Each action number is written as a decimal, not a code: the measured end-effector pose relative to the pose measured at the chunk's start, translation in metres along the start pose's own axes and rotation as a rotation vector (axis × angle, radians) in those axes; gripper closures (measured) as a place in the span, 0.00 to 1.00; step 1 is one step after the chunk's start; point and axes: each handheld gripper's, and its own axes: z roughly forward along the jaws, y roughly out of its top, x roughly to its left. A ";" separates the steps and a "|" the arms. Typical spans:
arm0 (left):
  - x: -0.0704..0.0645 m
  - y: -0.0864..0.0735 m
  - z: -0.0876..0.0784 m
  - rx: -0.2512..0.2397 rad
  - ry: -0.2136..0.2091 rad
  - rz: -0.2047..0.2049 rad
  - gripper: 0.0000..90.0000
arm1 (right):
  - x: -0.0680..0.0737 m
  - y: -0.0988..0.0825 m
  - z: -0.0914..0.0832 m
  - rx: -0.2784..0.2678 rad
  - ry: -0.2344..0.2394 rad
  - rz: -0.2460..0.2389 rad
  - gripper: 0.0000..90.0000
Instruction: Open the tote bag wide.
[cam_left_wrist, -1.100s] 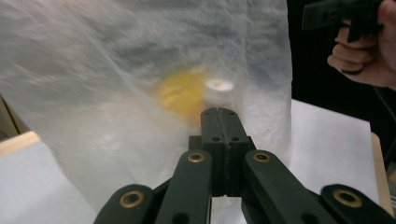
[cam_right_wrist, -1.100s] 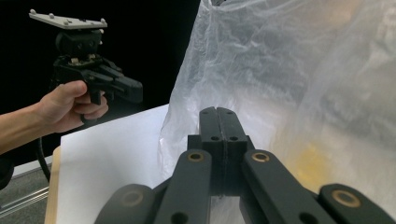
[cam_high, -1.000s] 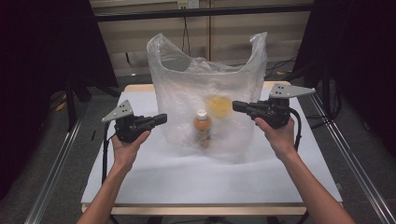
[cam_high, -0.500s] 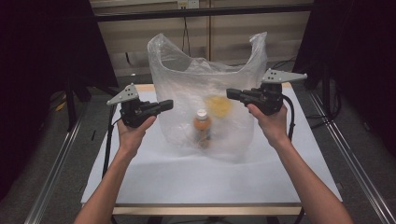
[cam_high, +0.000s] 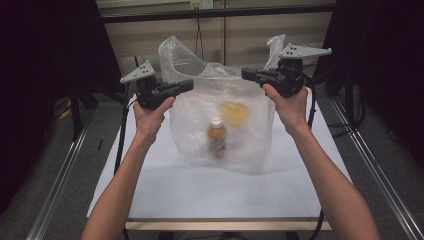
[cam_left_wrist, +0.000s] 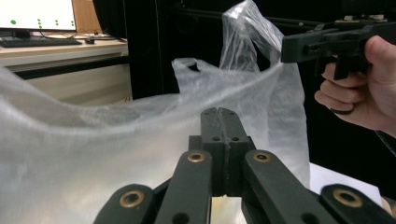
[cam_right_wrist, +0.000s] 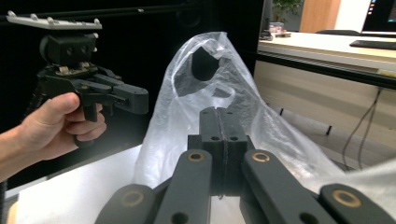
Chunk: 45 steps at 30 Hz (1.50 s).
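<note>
Held a thin clear plastic bag (cam_high: 220, 120) upright mid-table on the white table top (cam_high: 210, 190), rim pinched at both sides. Left gripper (cam_high: 186, 86) clamped tight on bag's left edge; right gripper (cam_high: 246, 74) likewise on the right, jaws pressed together w/ film between. Inside, low down: small orange bottle w/ white cap (cam_high: 216, 136) and a round yellow item (cam_high: 234, 112), blurred thru film. Judged best to lift evenly, both sides level, grip kept firm so thin film wouldn't slip or tear.

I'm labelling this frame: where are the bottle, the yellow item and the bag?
bottle (cam_high: 216, 137), high view, on its orange body.
yellow item (cam_high: 234, 113), high view, its middle.
bag (cam_high: 192, 117), high view, front wall.
</note>
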 end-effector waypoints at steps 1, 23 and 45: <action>0.000 0.000 0.000 0.000 0.000 0.000 1.00 | 0.000 0.000 0.000 0.000 0.000 0.000 1.00; 0.028 0.026 0.043 0.077 0.044 -0.018 1.00 | -0.009 0.023 0.036 0.145 -0.102 -0.030 1.00; 0.004 -0.015 0.053 0.217 -0.010 0.005 1.00 | -0.003 -0.025 0.067 0.299 -0.047 -0.009 1.00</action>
